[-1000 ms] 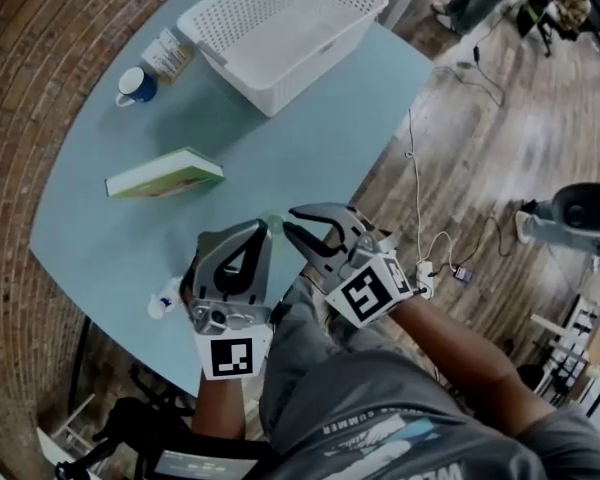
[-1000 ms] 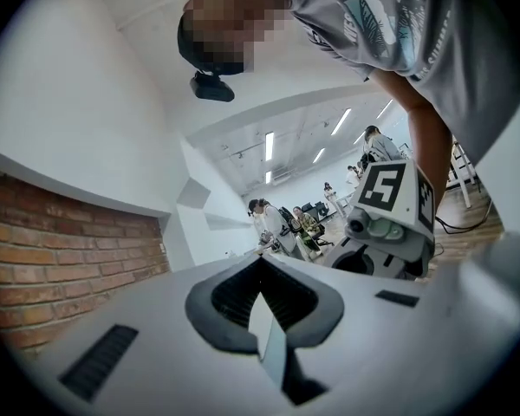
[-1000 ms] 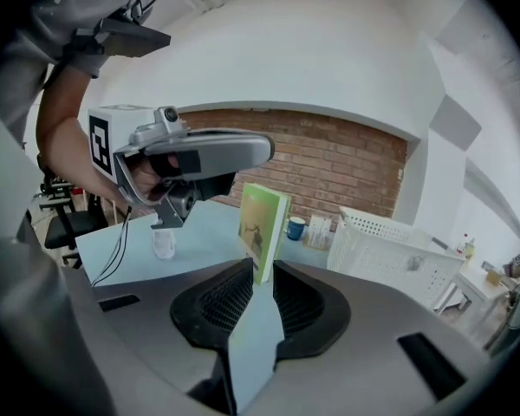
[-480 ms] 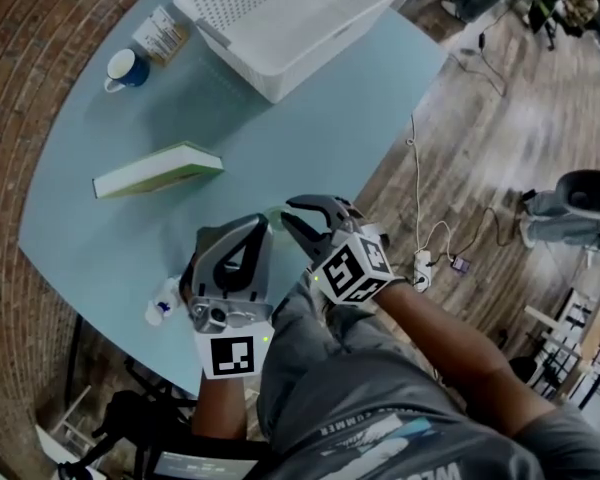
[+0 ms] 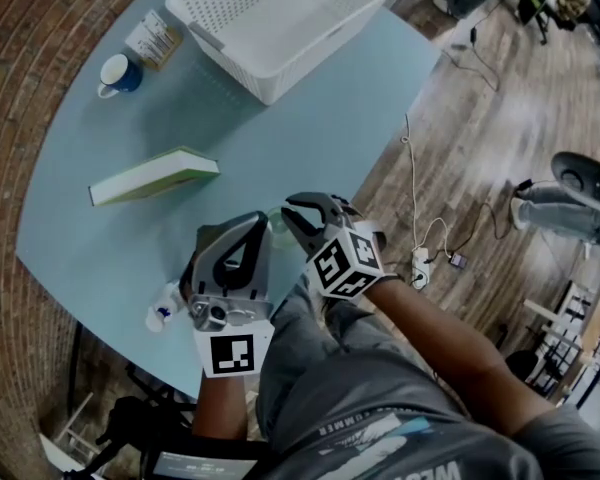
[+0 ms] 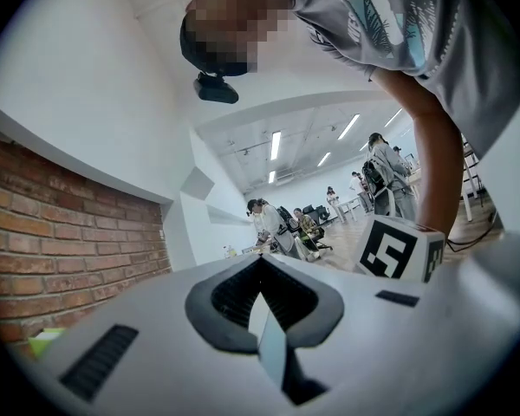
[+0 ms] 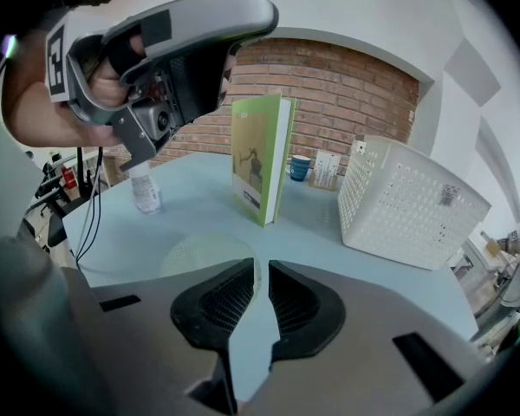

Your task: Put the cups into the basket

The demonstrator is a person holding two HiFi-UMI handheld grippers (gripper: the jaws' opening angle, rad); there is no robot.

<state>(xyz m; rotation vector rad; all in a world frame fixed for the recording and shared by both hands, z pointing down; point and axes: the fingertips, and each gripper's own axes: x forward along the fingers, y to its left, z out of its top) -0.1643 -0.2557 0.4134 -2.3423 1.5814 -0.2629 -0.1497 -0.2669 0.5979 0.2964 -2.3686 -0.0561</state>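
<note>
A clear plastic cup [image 5: 276, 222] stands at the near edge of the light blue table [image 5: 310, 138], just in front of the person. My right gripper [image 5: 292, 212] is at it. In the right gripper view the jaws [image 7: 260, 271] are pinched on the rim of the clear cup [image 7: 204, 251]. My left gripper [image 5: 260, 222] hovers close beside on the left, shut and empty; its own view looks up at the room. A blue mug [image 5: 115, 73] stands at the far left. The white basket [image 5: 280, 80] sits empty at the table's far side.
A green book [image 5: 152, 176] stands on edge mid-table. A small clear bottle [image 5: 163, 306] sits by the left gripper. A printed box [image 5: 150, 38] is next to the mug. The table's right edge [image 5: 385, 153] drops to a wooden floor with cables.
The right gripper has turned and shifted a little left onto the clear cup. The left gripper has stayed in place.
</note>
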